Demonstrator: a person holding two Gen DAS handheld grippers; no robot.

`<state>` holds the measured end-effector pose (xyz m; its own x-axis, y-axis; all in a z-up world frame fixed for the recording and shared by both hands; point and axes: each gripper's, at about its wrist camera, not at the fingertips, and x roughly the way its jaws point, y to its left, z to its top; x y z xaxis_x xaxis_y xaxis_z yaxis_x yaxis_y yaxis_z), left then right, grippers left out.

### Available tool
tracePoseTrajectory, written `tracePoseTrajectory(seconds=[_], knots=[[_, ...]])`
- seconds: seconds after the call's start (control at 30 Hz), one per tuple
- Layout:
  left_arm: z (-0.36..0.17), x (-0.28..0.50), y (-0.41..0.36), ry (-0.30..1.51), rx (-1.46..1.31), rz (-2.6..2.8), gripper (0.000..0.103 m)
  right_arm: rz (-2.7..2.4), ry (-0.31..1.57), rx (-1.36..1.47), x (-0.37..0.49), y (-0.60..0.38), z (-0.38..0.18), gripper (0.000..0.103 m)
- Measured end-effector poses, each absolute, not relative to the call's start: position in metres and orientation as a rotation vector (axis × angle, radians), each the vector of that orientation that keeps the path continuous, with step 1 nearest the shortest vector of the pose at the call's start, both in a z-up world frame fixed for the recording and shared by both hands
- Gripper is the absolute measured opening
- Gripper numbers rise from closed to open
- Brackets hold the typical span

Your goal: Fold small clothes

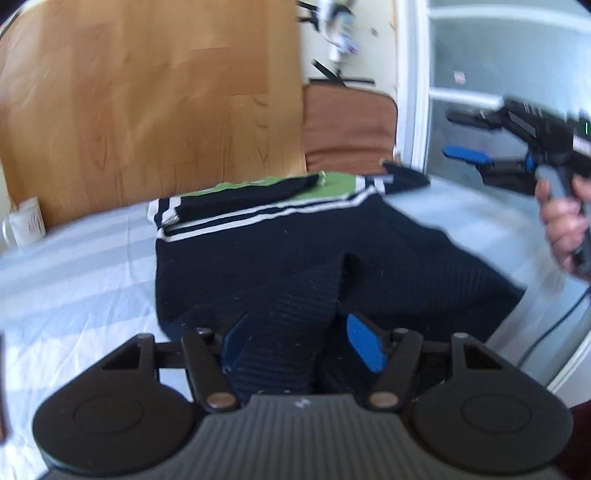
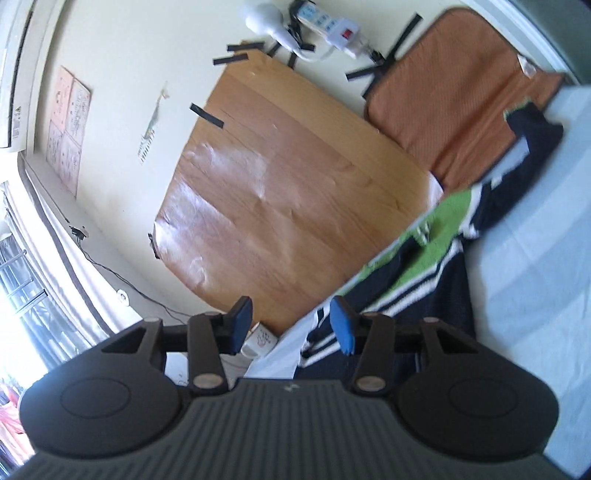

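A small navy knit sweater (image 1: 295,251) with white stripes and a green band lies on a pale blue striped sheet (image 1: 74,288). My left gripper (image 1: 299,343) has its jaws wide apart, with a ribbed navy fold of the sweater lying between the blue pads and neither pad pressing it. My right gripper (image 1: 476,147) is held in the air at the right, open and empty. In the right wrist view the right gripper (image 2: 291,325) is open above the sweater (image 2: 424,266), tilted, holding nothing.
A wooden board (image 1: 147,103) leans behind the sheet, with an orange-brown cushion (image 1: 347,125) beside it. A white mug (image 1: 27,225) stands at the sheet's far left edge. A white door frame (image 1: 417,92) is at the right. A power strip (image 2: 332,26) hangs on the wall.
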<state>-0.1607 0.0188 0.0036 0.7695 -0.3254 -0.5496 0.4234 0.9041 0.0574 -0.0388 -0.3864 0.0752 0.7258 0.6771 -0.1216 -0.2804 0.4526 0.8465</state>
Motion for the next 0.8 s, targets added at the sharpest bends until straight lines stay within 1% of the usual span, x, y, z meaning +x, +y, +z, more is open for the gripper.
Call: tracePoseTrajectory(seconds=[0.07,0.13,0.17,0.2,0.27,0.3,0.33,0.37,0.43,0.47,0.5,0.53,0.6,0.8], knots=[[-0.003,-0.157,0.003,0.556,0.242,-0.375,0.056,0.626,0.51,0.936,-0.042,-0.384,0.07,0.05],[-0.013,-0.151,-0.01,0.585,0.323,-0.323,0.052,0.628,0.518,0.939,-0.046,-0.386,0.068,0.05],[-0.018,-0.149,-0.015,0.611,0.357,-0.306,0.048,0.63,0.515,0.944,-0.048,-0.388,0.068,0.05],[-0.022,-0.151,-0.017,0.629,0.374,-0.304,0.048,0.631,0.512,0.949,-0.05,-0.39,0.068,0.05],[-0.026,-0.155,-0.017,0.627,0.389,-0.302,0.048,0.631,0.502,0.958,-0.052,-0.394,0.068,0.051],[-0.026,-0.157,-0.017,0.621,0.403,-0.295,0.051,0.633,0.496,0.961,-0.052,-0.395,0.068,0.051],[-0.026,-0.158,-0.017,0.616,0.414,-0.283,0.05,0.638,0.491,0.963,-0.052,-0.396,0.068,0.051],[-0.026,-0.158,-0.016,0.613,0.419,-0.267,0.048,0.647,0.488,0.965,-0.052,-0.395,0.067,0.051],[-0.026,-0.155,-0.013,0.615,0.409,-0.246,0.035,0.667,0.492,0.958,-0.052,-0.39,0.066,0.051],[-0.026,-0.155,-0.011,0.618,0.398,-0.234,0.023,0.674,0.499,0.947,-0.051,-0.387,0.067,0.051],[-0.025,-0.154,-0.008,0.619,0.387,-0.219,0.015,0.68,0.507,0.934,-0.051,-0.383,0.067,0.051],[-0.023,-0.155,-0.004,0.613,0.37,-0.206,0.012,0.689,0.516,0.918,-0.05,-0.38,0.067,0.051],[-0.017,-0.158,0.005,0.592,0.317,-0.202,0.01,0.707,0.535,0.885,-0.049,-0.371,0.068,0.051],[0.006,-0.186,0.048,0.502,0.109,-0.199,0.01,0.788,0.632,0.781,-0.043,-0.335,0.066,0.051]])
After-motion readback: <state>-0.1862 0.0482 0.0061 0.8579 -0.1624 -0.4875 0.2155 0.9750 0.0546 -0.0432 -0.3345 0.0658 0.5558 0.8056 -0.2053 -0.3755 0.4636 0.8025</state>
